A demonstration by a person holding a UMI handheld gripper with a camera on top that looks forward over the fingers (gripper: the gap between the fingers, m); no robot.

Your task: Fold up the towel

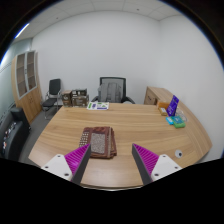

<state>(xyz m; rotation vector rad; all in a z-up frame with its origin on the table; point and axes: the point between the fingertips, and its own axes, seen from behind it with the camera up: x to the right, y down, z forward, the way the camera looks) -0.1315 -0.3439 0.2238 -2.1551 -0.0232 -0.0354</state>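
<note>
A folded towel, brownish red with a paler patterned face, is seen lying flat on a wooden table. It rests just ahead of the left finger of the gripper, slightly to that side of the gap, and is touched by neither finger. The purple pads are held well apart, so the tongs are spread wide with nothing pinched between them; only bare tabletop is seen in the gap.

The gripper is held low over the near edge of the table and is pointed forward across it, roughly level, with both fingers at the same height.

On the far right part of the table a purple object is stood upright, and a small teal item is laid beside it; what they are cannot be told. A small white object is seen near the right edge, beyond the right finger. At the far edge some flat papers or a tray are placed.

Behind the table a black office chair is set against the white wall. A tall wooden cabinet is stood at the left, its shelf contents too small to be made out, with another dark chair near it. A low wooden cabinet is seen at the right.
</note>
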